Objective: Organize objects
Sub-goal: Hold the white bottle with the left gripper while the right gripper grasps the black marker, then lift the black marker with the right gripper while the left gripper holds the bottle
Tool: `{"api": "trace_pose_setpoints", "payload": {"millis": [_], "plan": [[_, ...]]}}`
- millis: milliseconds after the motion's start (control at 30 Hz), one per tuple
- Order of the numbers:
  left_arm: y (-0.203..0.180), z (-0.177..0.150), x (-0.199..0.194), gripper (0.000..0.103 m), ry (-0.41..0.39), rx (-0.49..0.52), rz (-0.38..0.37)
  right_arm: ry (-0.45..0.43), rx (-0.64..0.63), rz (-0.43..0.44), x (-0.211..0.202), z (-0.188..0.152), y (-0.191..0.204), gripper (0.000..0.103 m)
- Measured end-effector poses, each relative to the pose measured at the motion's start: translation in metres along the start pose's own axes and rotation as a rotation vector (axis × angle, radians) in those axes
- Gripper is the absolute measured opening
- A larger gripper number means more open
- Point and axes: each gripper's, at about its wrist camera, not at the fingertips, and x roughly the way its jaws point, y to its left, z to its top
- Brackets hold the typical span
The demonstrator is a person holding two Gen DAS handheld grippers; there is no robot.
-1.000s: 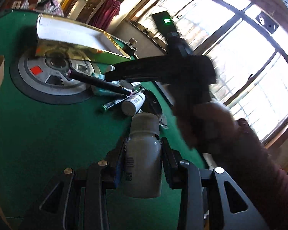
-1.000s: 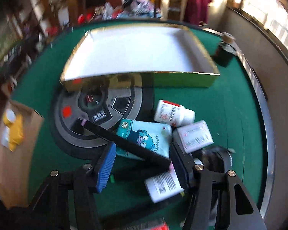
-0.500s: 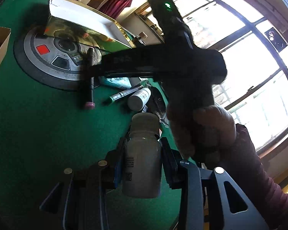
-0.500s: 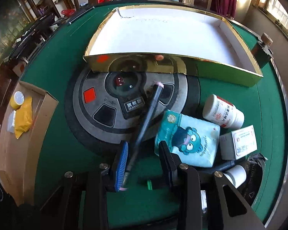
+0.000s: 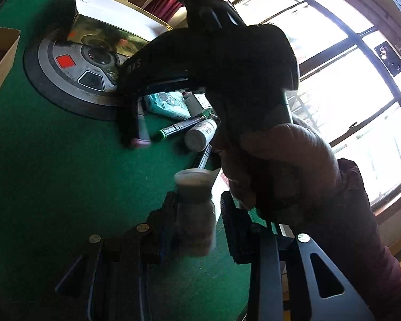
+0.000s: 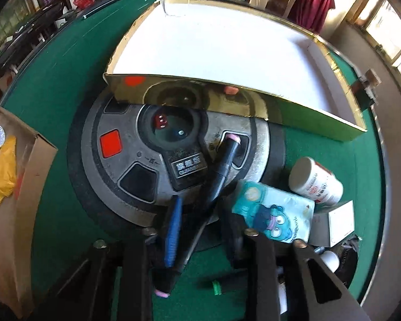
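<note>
The left gripper (image 5: 197,214) is clamped on a small white bottle (image 5: 195,214), held upright above bare green felt (image 5: 53,174) that runs open to the left as far as the brown carton's edge (image 5: 2,61). The right gripper (image 6: 203,222) grips a black marker with pink ends (image 6: 216,182), whose far tip lies over the grey round console (image 6: 136,165), just short of the near wall of the gold-sided white tray (image 6: 227,53). Right of it a teal tissue pack (image 6: 272,216), a white jar (image 6: 315,184) and a white box (image 6: 336,222) crowd together.

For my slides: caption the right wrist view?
Right gripper holds black marker over round console, near gold box.
</note>
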Motion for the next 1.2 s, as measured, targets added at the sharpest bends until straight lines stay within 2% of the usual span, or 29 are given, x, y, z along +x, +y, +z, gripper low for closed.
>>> {"api": "trace_pose_setpoints", "payload": {"millis": [33, 100, 267, 367, 433, 500, 567, 667, 800, 900, 1000, 1100, 1200], "plan": [[0.0, 0.0, 0.0, 0.031, -0.002, -0.001, -0.002, 0.003, -0.005, -0.007, 0.001, 0.001, 0.002, 0.016], [0.001, 0.0, -0.002, 0.031, -0.007, -0.003, -0.001, -0.006, -0.019, -0.012, -0.001, -0.004, 0.008, 0.016], [0.0, -0.002, -0.002, 0.028, -0.003, 0.001, 0.001, -0.056, 0.082, 0.09, -0.012, -0.016, -0.006, 0.016], [0.0, -0.001, -0.002, 0.028, 0.006, -0.007, -0.046, -0.11, 0.149, 0.146, -0.031, -0.029, -0.02, 0.016], [0.002, 0.0, -0.003, 0.035, 0.005, -0.025, -0.08, -0.157, 0.19, 0.185, -0.048, -0.04, -0.032, 0.016], [0.003, -0.002, -0.003, 0.049, 0.009, -0.042, -0.11, -0.197, 0.229, 0.223, -0.066, -0.053, -0.045, 0.016], [0.0, -0.004, -0.004, 0.052, 0.0, -0.029, -0.104, -0.237, 0.258, 0.252, -0.083, -0.07, -0.057, 0.016], [-0.014, -0.011, -0.001, 0.055, 0.007, 0.05, -0.04, -0.276, 0.292, 0.29, -0.094, -0.09, -0.074, 0.016], [-0.038, -0.03, 0.007, 0.058, 0.026, 0.179, 0.089, -0.311, 0.323, 0.325, -0.11, -0.125, -0.085, 0.016], [-0.055, -0.04, 0.027, 0.058, 0.062, 0.248, 0.255, -0.33, 0.335, 0.356, -0.113, -0.139, -0.093, 0.016], [-0.05, -0.041, 0.046, 0.058, 0.091, 0.246, 0.31, -0.349, 0.348, 0.391, -0.115, -0.149, -0.095, 0.016], [-0.055, -0.039, 0.051, 0.058, 0.085, 0.267, 0.395, -0.364, 0.356, 0.422, -0.117, -0.158, -0.098, 0.016], [-0.053, -0.036, 0.054, 0.058, 0.082, 0.251, 0.421, -0.37, 0.364, 0.448, -0.115, -0.165, -0.099, 0.016]]}}
